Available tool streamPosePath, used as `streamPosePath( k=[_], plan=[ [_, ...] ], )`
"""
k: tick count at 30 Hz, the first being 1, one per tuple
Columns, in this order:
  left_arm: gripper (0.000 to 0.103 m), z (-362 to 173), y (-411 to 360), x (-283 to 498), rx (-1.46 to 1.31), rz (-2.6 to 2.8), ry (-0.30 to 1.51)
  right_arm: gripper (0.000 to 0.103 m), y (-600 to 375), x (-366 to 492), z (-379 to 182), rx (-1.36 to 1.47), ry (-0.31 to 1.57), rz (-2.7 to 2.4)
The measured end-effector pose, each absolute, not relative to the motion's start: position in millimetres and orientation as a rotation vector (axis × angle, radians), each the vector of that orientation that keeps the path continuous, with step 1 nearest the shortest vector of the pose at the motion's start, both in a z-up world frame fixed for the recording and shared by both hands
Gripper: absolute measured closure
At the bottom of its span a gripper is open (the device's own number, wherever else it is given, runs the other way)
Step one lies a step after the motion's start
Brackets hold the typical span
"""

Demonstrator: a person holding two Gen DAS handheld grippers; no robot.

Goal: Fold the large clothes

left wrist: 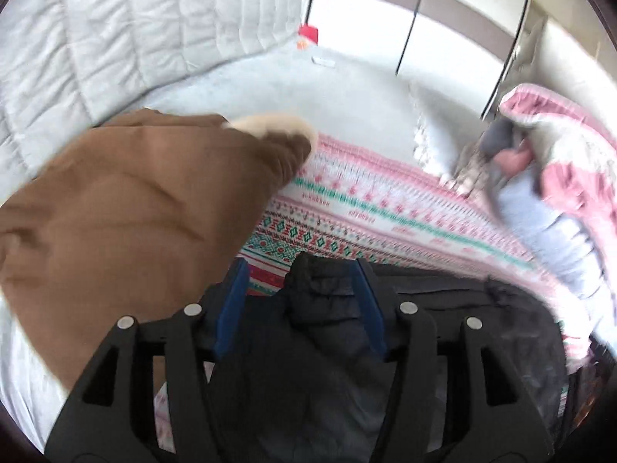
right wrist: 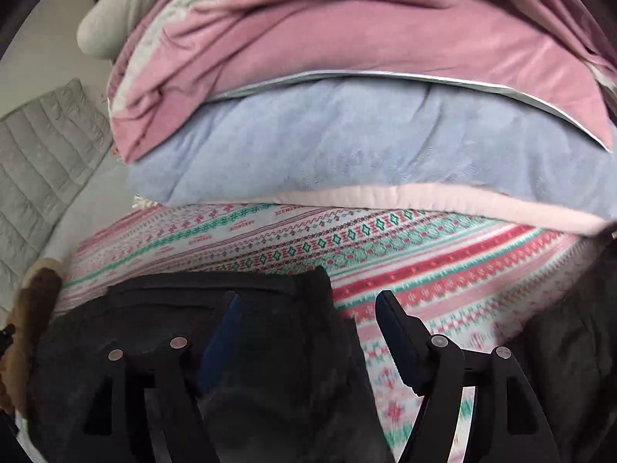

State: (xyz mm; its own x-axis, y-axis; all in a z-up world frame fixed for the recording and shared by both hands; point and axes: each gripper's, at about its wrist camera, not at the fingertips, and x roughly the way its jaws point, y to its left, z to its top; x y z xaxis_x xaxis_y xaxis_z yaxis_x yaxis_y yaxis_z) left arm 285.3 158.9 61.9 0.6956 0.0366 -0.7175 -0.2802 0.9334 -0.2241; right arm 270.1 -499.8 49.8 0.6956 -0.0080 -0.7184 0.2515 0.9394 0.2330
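A black padded garment [left wrist: 324, 332] lies on a patterned pink, white and green sheet [left wrist: 366, 208]. In the left wrist view my left gripper [left wrist: 304, 285] has its blue fingers [left wrist: 235, 289] wide apart with a raised fold of the black garment between them. In the right wrist view the same black garment [right wrist: 250, 316] lies under my right gripper [right wrist: 308, 308], whose jaws are wide apart over its corner; the left finger sits on the cloth, the right finger [right wrist: 397, 328] over the patterned sheet [right wrist: 443, 270]. A brown garment with cream fleece lining [left wrist: 131, 208] lies left.
A stack of folded blankets, pink over light blue [right wrist: 347, 146], stands just beyond the sheet and also shows in the left wrist view [left wrist: 551, 200]. A grey quilted cover [left wrist: 115, 46] lies far left. A wardrobe [left wrist: 416, 11] and a red object [left wrist: 308, 34] are behind.
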Motion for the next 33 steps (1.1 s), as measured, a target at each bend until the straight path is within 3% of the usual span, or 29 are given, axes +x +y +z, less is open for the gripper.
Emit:
streamPosePath(
  k=[4,15,27,33],
  plan=[
    [0.046,65,135,253,-0.379,0.104,0.816,0.03,-493,221,57,0.41,0.855,-0.083],
    [0.047,8,-14,205,-0.156,-0.164,0.891,0.03,-469,150,25,0.476,0.932,-0.032],
    [0.046,-27,-34,216,-0.086,-0.097,0.989,0.029,-415,180,-3,0.282,1.031,-0.016],
    [0.046,-28,-34,216,-0.086,-0.099,0.995,0.022,-417,193,-18,0.28,1.067,-0.02]
  ],
)
